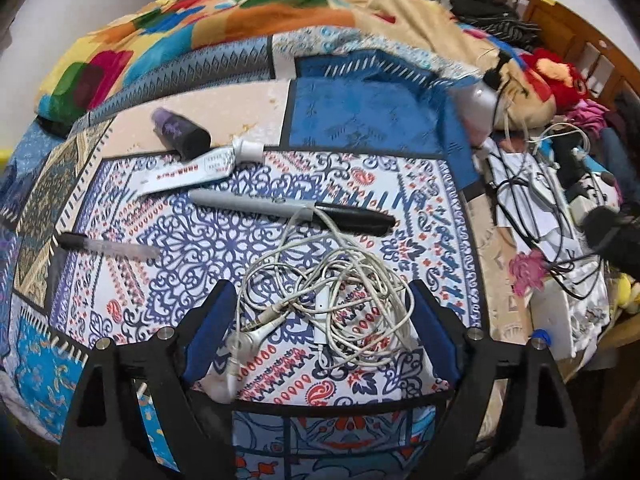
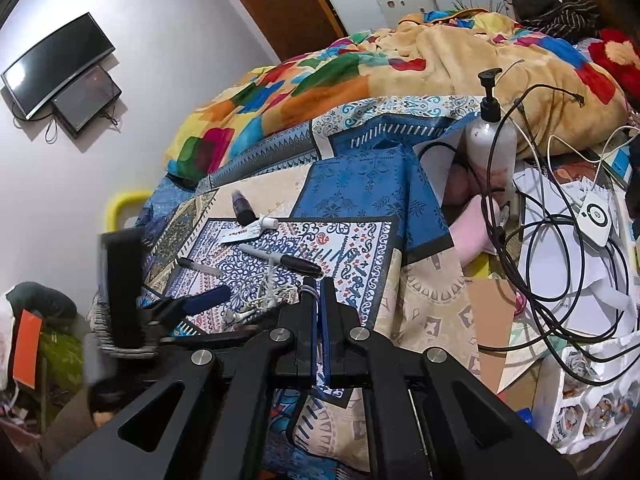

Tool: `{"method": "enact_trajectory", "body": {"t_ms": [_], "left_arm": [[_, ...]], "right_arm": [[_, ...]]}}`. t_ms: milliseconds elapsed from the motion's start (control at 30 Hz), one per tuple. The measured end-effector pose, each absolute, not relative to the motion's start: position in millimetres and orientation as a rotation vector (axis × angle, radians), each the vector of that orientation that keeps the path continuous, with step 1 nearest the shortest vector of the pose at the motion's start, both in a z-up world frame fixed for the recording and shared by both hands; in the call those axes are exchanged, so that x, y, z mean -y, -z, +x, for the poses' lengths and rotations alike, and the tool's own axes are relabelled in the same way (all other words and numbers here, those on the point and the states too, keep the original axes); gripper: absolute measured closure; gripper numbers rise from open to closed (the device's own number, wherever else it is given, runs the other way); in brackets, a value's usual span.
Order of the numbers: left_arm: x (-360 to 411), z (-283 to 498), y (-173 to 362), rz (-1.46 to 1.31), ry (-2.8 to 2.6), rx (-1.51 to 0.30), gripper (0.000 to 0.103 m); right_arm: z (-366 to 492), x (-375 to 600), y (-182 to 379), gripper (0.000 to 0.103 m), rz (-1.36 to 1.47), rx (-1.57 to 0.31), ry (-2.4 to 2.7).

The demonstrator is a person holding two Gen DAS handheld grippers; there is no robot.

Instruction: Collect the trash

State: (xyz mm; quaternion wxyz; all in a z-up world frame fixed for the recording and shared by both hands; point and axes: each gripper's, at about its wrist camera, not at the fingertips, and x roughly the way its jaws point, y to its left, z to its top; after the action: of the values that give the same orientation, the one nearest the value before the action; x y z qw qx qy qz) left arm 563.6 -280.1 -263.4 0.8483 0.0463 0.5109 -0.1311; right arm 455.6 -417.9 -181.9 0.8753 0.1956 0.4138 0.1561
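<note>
On the patterned bedsheet (image 1: 224,240) lie a tangled white earphone cable (image 1: 328,300), a grey and black marker (image 1: 296,210), a white tube (image 1: 212,168), a dark purple bottle (image 1: 180,132) and a small black-capped pen (image 1: 104,246). My left gripper (image 1: 320,316) is open, its blue fingers either side of the earphone tangle, low over the sheet. My right gripper (image 2: 318,292) is shut and empty, held above the bed's near edge. It looks toward the earphones (image 2: 268,300), marker (image 2: 280,258) and tube (image 2: 248,232). The left gripper's blue finger (image 2: 204,300) shows there too.
A colourful blanket (image 1: 224,24) is heaped at the far side. To the right lies clutter: a white pump bottle (image 2: 490,148), black cables (image 2: 532,264), papers, a white round device (image 2: 596,216) and plush toys. Screens (image 2: 60,72) hang on the left wall.
</note>
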Motion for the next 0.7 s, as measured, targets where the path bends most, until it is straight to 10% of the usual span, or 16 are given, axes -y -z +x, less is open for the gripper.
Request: {"method": "enact_trajectory", "body": {"t_ms": [233, 367, 700], "left_arm": [[279, 563, 268, 0.028, 0.263, -1.065, 0.041], [273, 559, 268, 0.075, 0.214, -1.060, 0.081], [231, 518, 221, -0.012, 0.257, -1.042, 0.085]], "right_arm": [[452, 416, 172, 0.101, 0.400, -0.846, -0.335], [447, 415, 165, 0.101, 0.387, -0.841, -0.337], [428, 398, 131, 0.101, 0.372, -0.815, -0.374]]}}
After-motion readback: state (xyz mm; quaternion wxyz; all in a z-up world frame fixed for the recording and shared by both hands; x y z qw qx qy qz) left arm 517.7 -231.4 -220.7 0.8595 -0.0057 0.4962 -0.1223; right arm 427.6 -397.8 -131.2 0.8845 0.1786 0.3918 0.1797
